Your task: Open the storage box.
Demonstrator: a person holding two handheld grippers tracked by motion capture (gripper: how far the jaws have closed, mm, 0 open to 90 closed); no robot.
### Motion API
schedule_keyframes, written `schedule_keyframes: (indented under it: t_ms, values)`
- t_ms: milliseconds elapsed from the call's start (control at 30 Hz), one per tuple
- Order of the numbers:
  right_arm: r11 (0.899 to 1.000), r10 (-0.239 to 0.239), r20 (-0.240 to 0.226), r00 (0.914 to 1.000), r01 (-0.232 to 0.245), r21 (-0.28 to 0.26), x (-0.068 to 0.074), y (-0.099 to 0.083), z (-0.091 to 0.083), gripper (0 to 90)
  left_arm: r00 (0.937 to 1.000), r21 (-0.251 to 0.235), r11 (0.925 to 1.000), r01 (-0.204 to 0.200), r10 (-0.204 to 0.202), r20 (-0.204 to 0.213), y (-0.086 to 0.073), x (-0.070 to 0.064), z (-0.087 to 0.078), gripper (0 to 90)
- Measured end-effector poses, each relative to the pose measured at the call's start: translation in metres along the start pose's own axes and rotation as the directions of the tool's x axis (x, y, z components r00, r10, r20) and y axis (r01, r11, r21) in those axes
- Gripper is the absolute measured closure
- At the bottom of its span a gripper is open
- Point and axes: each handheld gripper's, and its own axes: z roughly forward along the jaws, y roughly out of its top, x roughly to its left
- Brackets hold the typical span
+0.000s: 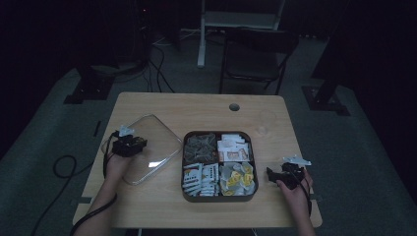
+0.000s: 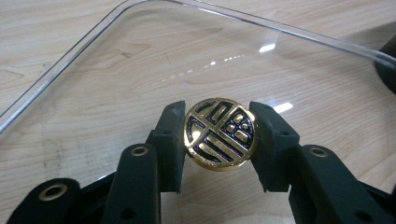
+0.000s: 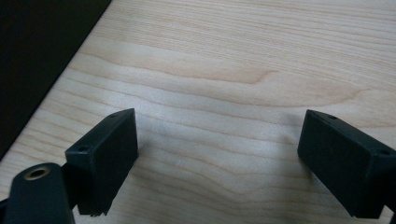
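Observation:
A clear plastic lid (image 1: pixel 147 147) lies flat on the wooden table, left of a dark square tray (image 1: pixel 220 197) with four compartments of packets. My left gripper (image 1: pixel 129 145) rests over the lid, shut on its round gold-and-black knob (image 2: pixel 220 134), with one jaw on each side of the knob. In the left gripper view the lid's clear rim (image 2: pixel 289 32) curves across the top. My right gripper (image 1: pixel 281 175) sits low over bare wood to the right of the tray, its jaws wide apart with nothing between them (image 3: pixel 217 158).
The tray holds dark sachets (image 1: pixel 199 146), white-and-orange packets (image 1: pixel 235 147), white sachets (image 1: pixel 200 178) and yellow-white wrapped pieces (image 1: pixel 237 178). A clear cup (image 1: pixel 265 122) stands at the back right near a cable hole (image 1: pixel 234 106). A chair (image 1: pixel 258 54) stands beyond the table.

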Motion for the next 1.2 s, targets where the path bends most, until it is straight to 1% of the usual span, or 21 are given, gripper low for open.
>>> schedule_keyframes:
  t_ms: [200, 267, 333, 433, 500, 567, 633, 700, 733, 767, 833, 867, 933, 1000, 1033, 1100, 1200]
  values:
    - [1.000, 0.000, 0.000, 1.0000, 0.000, 0.000, 0.000, 0.000, 0.000, 11.7, 0.9999, 0.012, 0.9999, -0.003, 0.004, -0.011, 0.001, -0.001, 0.008, 59.5]
    - [1.000, 0.000, 0.000, 1.0000, 0.000, 0.000, 0.000, 0.000, 0.000, 11.7, 1.0000, 0.016, 0.9999, 0.004, -0.004, -0.003, 0.002, -0.001, 0.011, 59.5]
    - [1.000, 0.000, 0.000, 1.0000, 0.000, 0.000, 0.000, 0.000, 0.000, 11.7, 0.9999, 0.024, 0.9997, -0.007, 0.007, -0.013, 0.003, -0.002, 0.014, 59.5]
    - [1.000, 0.000, 0.000, 1.0000, 0.000, 0.000, 0.000, 0.000, 0.000, 11.7, 1.0000, 0.023, 0.9997, -0.003, 0.003, -0.009, 0.003, -0.002, 0.015, 59.5]
    - [1.000, 0.000, 0.000, 1.0000, 0.000, 0.000, 0.000, 0.000, 0.000, 11.7, 0.9997, 0.025, 0.9996, -0.015, 0.015, -0.019, 0.001, -0.004, 0.018, 59.5]
    - [1.000, 0.000, 0.000, 1.0000, 0.000, 0.000, 0.000, 0.000, 0.000, 11.7, 1.0000, 0.016, 0.9999, -0.004, 0.004, -0.006, 0.000, -0.002, 0.018, 59.3]
    - [1.000, 0.000, 0.000, 1.0000, 0.000, -0.001, 0.000, 0.000, 0.000, 11.7, 0.9999, 0.018, 0.9998, -0.011, 0.011, -0.004, 0.001, -0.002, 0.018, 59.0]
    - [1.000, 0.000, 0.000, 1.0000, 0.000, 0.000, 0.000, 0.000, 0.000, 11.7, 0.9999, 0.015, 0.9999, 0.006, -0.007, 0.009, 0.001, 0.000, 0.018, 58.7]
    - [1.000, 0.000, -0.001, 1.0000, 0.000, 0.000, 0.000, 0.000, 0.000, 11.7, 0.9997, 0.009, 0.9999, 0.012, -0.012, 0.023, 0.001, 0.001, 0.017, 57.5]
    - [1.000, 0.000, 0.000, 1.0000, 0.000, 0.000, 0.000, 0.000, 0.000, 11.7, 0.9997, -0.006, 0.9999, 0.015, -0.015, 0.017, 0.001, 0.001, 0.015, 54.9]
    - [1.000, 0.000, 0.000, 1.0000, 0.000, -0.001, 0.000, 0.000, 0.000, 11.7, 0.9998, -0.014, 0.9998, 0.013, -0.012, 0.016, 0.002, 0.001, 0.013, 54.9]
    - [1.000, 0.000, 0.000, 1.0000, 0.000, 0.000, 0.000, 0.000, 0.000, 11.7, 0.9997, -0.026, 0.9996, 0.015, -0.014, 0.022, 0.004, 0.002, 0.009, 54.9]
    - [1.000, 0.000, 0.000, 1.0000, 0.000, 0.000, 0.000, 0.000, 0.000, 11.7, 0.9995, -0.031, 0.9994, 0.017, -0.017, 0.027, 0.005, 0.001, 0.007, 54.8]
    - [1.000, 0.000, 0.000, 1.0000, 0.000, 0.000, 0.000, 0.000, 0.000, 11.7, 0.9995, -0.028, 0.9995, 0.013, -0.012, 0.029, 0.004, 0.001, 0.005, 54.5]
    - [1.000, 0.000, 0.000, 1.0000, 0.000, -0.001, 0.000, 0.000, 0.000, 11.7, 0.9995, -0.021, 0.9997, 0.011, -0.010, 0.031, 0.004, 0.001, 0.004, 50.9]
    - [1.000, 0.000, 0.000, 1.0000, 0.000, 0.000, 0.000, 0.000, 0.000, 11.7, 0.9992, -0.022, 0.9996, 0.020, -0.019, 0.036, 0.003, 0.002, 0.003, 50.4]
    - [1.000, 0.000, 0.000, 1.0000, 0.000, 0.000, 0.000, 0.000, 0.000, 11.7, 0.9983, -0.023, 0.9993, 0.029, -0.028, 0.052, 0.001, 0.003, 0.001, 46.9]
